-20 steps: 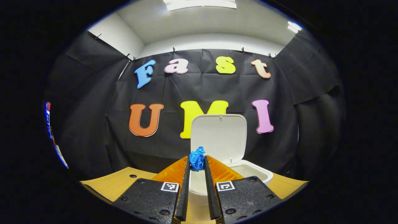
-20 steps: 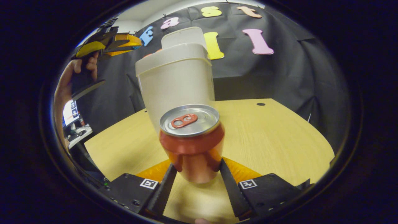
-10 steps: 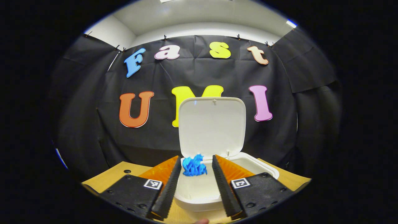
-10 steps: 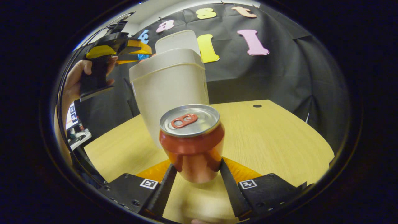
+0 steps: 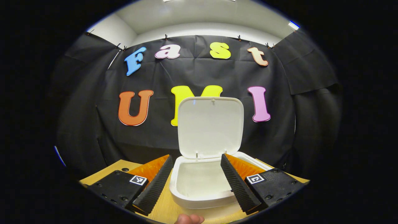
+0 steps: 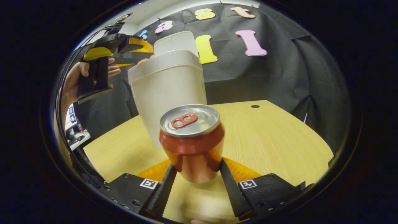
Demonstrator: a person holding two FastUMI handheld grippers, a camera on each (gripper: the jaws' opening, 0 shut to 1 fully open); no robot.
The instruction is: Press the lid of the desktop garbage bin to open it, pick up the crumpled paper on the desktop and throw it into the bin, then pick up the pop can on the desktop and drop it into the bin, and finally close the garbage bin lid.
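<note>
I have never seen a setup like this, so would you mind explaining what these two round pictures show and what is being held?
There is no robot arm here: a person holds a two-finger tool in each hand, and a fisheye camera rides on each one.

The left gripper view looks along the left tool, whose fingers are spread open and hold nothing, just above the white bin with its lid standing upright.

The right gripper view looks along the right tool, whose fingers press on both sides of a red pop can standing upright. Behind the can are the wooden table and the bin. At upper left, a hand holds the left tool over the bin.
</note>
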